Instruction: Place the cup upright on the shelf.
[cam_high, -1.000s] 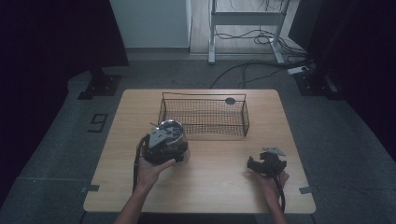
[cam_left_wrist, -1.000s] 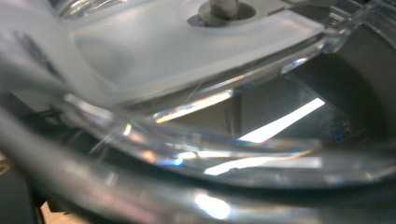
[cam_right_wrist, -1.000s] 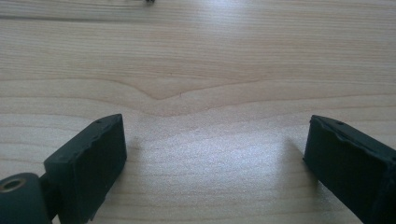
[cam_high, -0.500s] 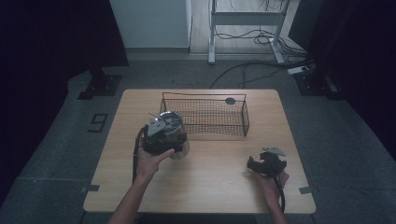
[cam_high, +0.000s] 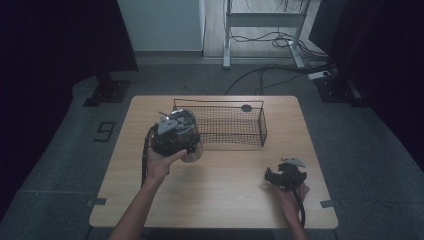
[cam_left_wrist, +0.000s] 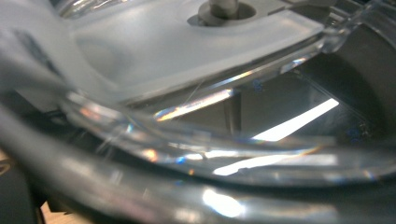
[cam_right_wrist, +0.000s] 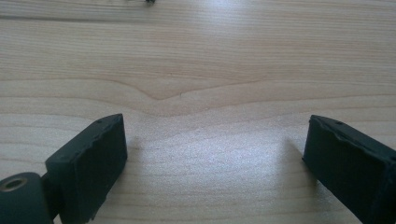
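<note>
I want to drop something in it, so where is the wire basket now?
In the high view the wire basket sits at the table's far middle edge, just right of the left claw.

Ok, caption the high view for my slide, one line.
Left gripper lifts a clear glass jar beside the wire basket; right gripper rests open on the wooden table.

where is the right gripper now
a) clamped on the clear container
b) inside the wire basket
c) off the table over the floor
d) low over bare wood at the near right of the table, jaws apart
d: the high view shows the right gripper at the near right of the table, apart from the wire basket, and the right gripper view shows its jaws spread over bare wood.
</note>
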